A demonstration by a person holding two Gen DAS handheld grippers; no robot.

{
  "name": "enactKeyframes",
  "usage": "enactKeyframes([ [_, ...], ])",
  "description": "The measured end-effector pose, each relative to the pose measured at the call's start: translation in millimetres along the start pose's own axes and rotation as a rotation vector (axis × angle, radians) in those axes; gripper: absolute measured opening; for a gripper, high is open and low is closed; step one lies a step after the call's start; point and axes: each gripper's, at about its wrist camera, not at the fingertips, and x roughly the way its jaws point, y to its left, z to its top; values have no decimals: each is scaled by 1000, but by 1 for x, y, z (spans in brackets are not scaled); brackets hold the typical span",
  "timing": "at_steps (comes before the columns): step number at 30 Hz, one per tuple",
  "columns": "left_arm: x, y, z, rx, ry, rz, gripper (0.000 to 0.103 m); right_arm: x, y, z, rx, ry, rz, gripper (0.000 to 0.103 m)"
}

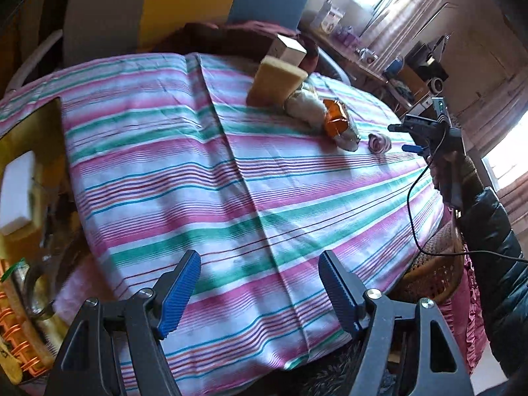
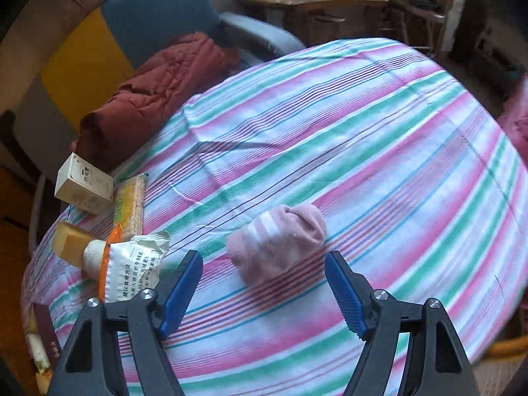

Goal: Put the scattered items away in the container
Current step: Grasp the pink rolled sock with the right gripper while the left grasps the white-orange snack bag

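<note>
A rolled pink sock (image 2: 277, 241) lies on the striped tablecloth (image 2: 330, 132), just ahead of my open right gripper (image 2: 264, 264) and in line with the gap between its fingers. Left of it lie an orange-and-white packet (image 2: 135, 264), a yellow sponge (image 2: 69, 241), a cracker pack (image 2: 130, 204) and a white box (image 2: 84, 184). In the left wrist view, my left gripper (image 1: 259, 274) stands open over bare cloth. A golden container (image 1: 49, 122) sits at the far left. The right gripper (image 1: 404, 138) is beside the sock (image 1: 379, 142).
A white block (image 1: 18, 191) and an orange spiral notebook (image 1: 19, 330) lie in the container. A red jacket (image 2: 158, 99) is draped on the blue chair (image 2: 158, 10) behind the table. A dark red booklet (image 2: 48, 333) lies at the table's left edge. A wicker basket (image 1: 432, 274) sits below the right edge.
</note>
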Motion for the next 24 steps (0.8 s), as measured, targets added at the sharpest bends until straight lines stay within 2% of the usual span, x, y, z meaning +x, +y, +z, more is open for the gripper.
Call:
enactKeyframes([
  [3,13,-16,13,24,23,-1,75,8,2,5,-52,7,-12,80],
  [6,25,-37,27,67,43,-6,75,24,5,5,-93,55,-22,83],
  [9,39,-61,43,113,59,-19,75,34,9,3,-138,74,-69,82],
  [10,44,-71,50,135,57,-24,75,35,11,2,-164,76,-81,75],
  [11,49,-80,55,156,55,-27,75,36,13,1,-183,82,-91,62],
  [14,63,-104,72,218,51,-25,75,38,19,-4,-239,89,-126,49],
  [24,118,-165,127,356,42,30,76,35,16,-6,-243,102,-112,47],
])
